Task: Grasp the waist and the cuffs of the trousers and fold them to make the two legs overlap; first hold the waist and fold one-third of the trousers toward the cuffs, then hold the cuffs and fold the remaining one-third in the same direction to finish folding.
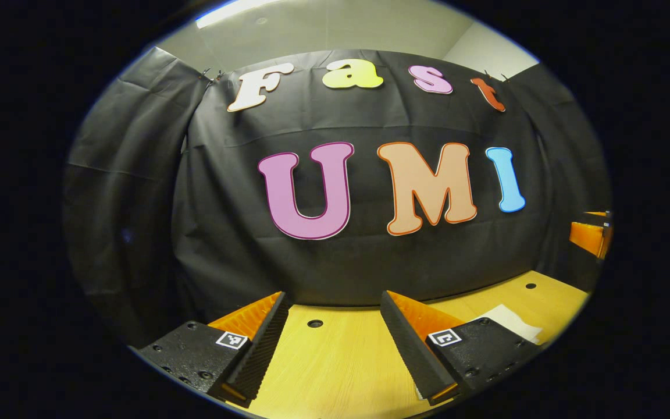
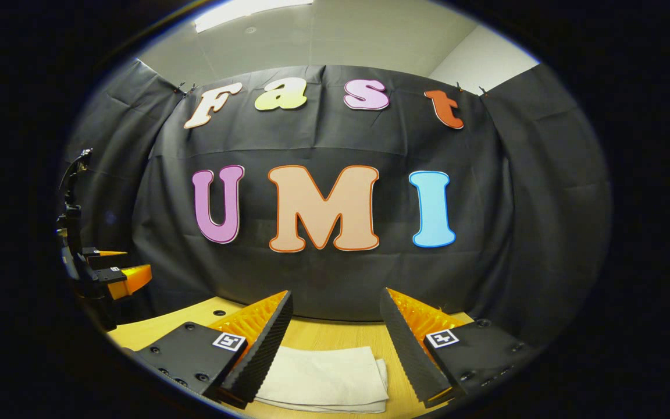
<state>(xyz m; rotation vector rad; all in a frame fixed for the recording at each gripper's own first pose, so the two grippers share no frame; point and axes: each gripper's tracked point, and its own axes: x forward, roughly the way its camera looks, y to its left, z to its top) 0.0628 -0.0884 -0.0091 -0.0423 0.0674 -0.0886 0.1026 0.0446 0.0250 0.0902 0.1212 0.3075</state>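
Right gripper view: folded white trousers [image 2: 326, 378] lie on the wooden bench [image 2: 335, 336] between the spread, empty fingers of the right gripper [image 2: 335, 343]. Left gripper [image 1: 332, 343] likewise spread, empty. Risk: careless contact could disturb the stacked layers.

The pale trousers [image 2: 326, 378] lie folded in flat layers on the wooden table [image 2: 312, 336].

Each hand-held gripper [image 1: 332, 343] carries dark screwed plates with square black-and-white markers; ribbed fingers [image 2: 259, 349] taper forward.
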